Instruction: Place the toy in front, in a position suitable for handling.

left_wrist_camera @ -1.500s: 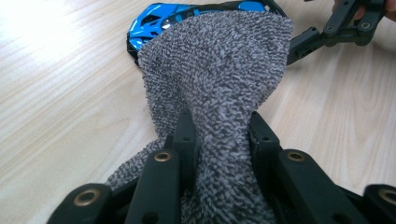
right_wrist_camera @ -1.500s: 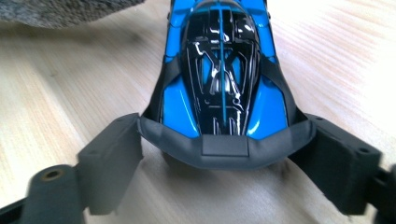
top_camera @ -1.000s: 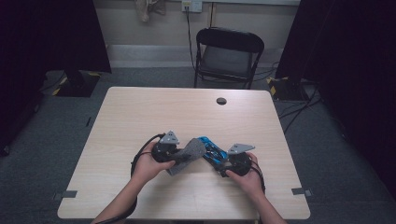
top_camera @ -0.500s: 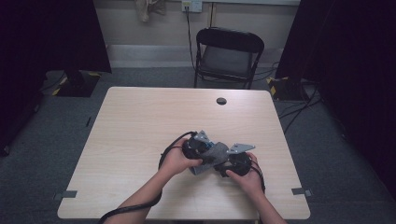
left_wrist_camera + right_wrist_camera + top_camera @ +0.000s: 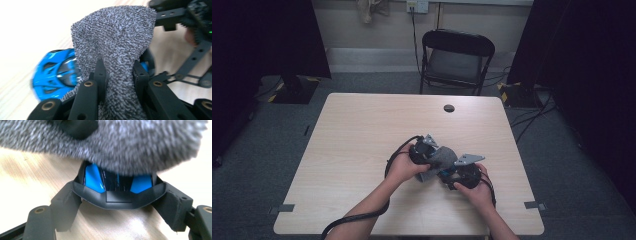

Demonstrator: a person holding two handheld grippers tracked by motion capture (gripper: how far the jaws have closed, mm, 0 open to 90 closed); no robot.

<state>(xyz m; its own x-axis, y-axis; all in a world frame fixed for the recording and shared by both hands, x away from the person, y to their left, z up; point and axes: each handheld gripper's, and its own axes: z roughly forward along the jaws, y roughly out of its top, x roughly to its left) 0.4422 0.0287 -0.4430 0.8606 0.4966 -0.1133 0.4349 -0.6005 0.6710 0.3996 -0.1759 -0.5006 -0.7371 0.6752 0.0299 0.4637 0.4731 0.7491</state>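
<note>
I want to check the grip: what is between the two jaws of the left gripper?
A grey cloth is pinched between them, seen in the left gripper view; the left gripper holds it over the blue toy car.

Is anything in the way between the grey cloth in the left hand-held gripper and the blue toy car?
Nothing visible is. The left hand-held gripper is shut on the grey cloth, which already hangs over the blue toy car. The right hand-held gripper clamps the car at one end, with the cloth draped across its top.

On the table [image 5: 362, 130], both grippers meet, grey cloth [image 5: 441, 156] between them.
</note>
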